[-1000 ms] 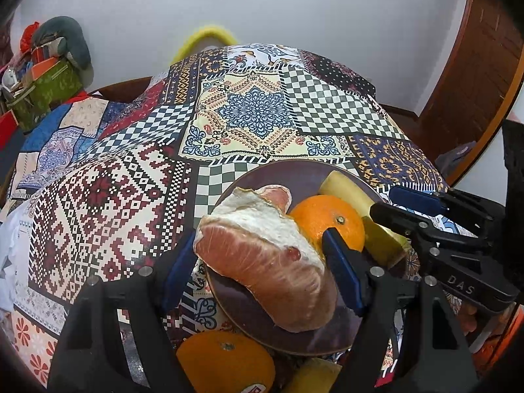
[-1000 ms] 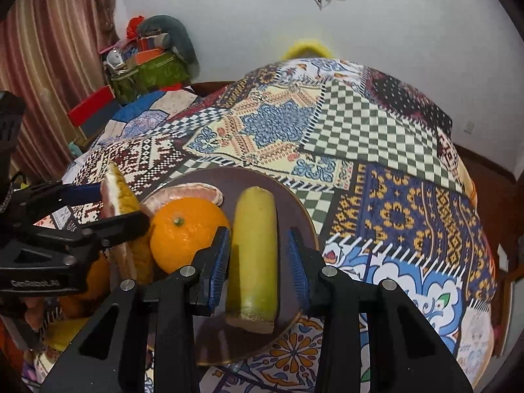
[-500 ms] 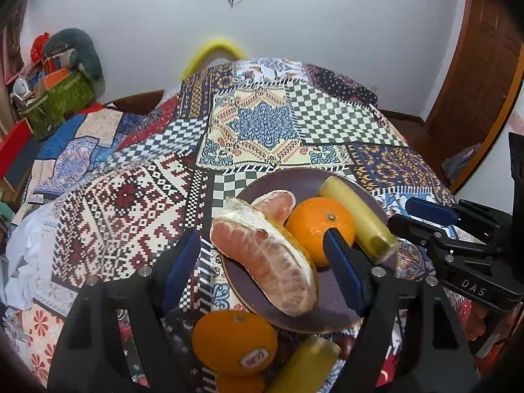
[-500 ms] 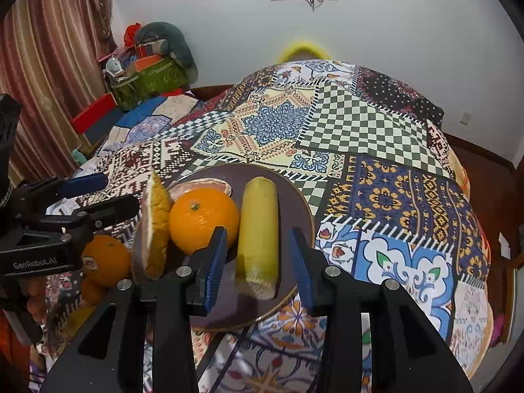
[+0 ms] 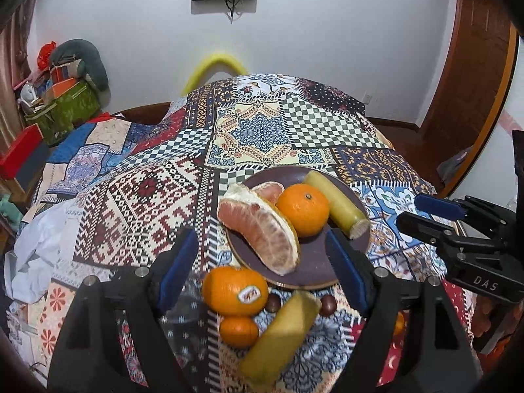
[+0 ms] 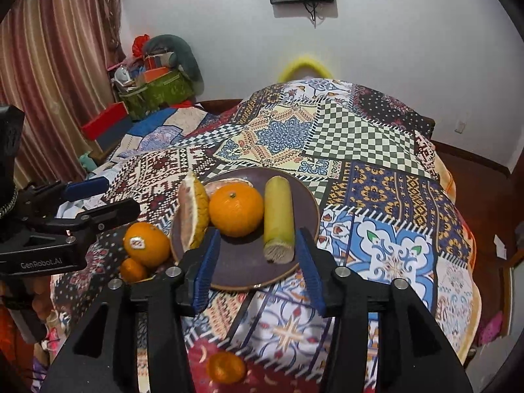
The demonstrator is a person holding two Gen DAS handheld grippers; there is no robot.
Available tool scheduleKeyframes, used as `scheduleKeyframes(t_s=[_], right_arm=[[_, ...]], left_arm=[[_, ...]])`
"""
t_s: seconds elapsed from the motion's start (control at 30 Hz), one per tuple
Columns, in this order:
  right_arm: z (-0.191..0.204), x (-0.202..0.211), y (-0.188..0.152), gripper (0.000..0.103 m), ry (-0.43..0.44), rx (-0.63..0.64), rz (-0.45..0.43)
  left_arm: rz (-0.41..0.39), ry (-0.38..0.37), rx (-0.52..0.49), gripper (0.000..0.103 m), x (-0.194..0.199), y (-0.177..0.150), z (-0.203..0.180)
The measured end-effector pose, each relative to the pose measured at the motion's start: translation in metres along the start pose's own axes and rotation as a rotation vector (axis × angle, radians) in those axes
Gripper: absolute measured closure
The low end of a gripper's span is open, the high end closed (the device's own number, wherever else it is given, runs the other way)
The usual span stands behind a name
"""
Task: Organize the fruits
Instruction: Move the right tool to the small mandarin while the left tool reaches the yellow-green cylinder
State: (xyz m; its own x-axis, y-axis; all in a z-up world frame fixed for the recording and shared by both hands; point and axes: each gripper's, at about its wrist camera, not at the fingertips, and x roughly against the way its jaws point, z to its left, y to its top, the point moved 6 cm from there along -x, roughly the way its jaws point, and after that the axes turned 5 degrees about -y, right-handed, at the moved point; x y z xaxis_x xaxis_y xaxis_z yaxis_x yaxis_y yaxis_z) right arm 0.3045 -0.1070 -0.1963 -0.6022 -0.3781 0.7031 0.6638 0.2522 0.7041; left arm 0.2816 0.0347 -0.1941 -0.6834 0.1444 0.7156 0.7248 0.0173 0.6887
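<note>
Now the left hand-held gripper is wide open and empty. So is the right hand-held gripper, whose jaws just opened above the plate with the sugarcane piece.

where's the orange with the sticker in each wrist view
Left wrist: the stickered orange sits low centre, just below the plate, off it.
Right wrist: the stickered orange sits left of centre, beside the plate's left rim.
Shared landmark: the dark plate.
</note>
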Motion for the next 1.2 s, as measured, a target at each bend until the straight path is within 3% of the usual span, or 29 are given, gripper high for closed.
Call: scheduleKeyframes(t_s=[0.53, 0.87, 1.2], right_arm=[[0.014, 0.029, -0.049, 0.056, -0.015, 0.016, 0.045], [0.024, 0.013, -0.093, 0.056, -0.004, 0.019, 0.147], [0.028, -0.006, -0.112, 0.056, 0.016, 0.023, 0.211]], left_arm=[[0.058, -0.004, 0.043, 0.023, 0.020, -0.062, 0.008], [0.160, -0.012, 0.057, 0.023, -0.006, -0.107, 0.009], [0.180, -0.073, 0.052, 0.028, -0.019, -0.118, 0.000]])
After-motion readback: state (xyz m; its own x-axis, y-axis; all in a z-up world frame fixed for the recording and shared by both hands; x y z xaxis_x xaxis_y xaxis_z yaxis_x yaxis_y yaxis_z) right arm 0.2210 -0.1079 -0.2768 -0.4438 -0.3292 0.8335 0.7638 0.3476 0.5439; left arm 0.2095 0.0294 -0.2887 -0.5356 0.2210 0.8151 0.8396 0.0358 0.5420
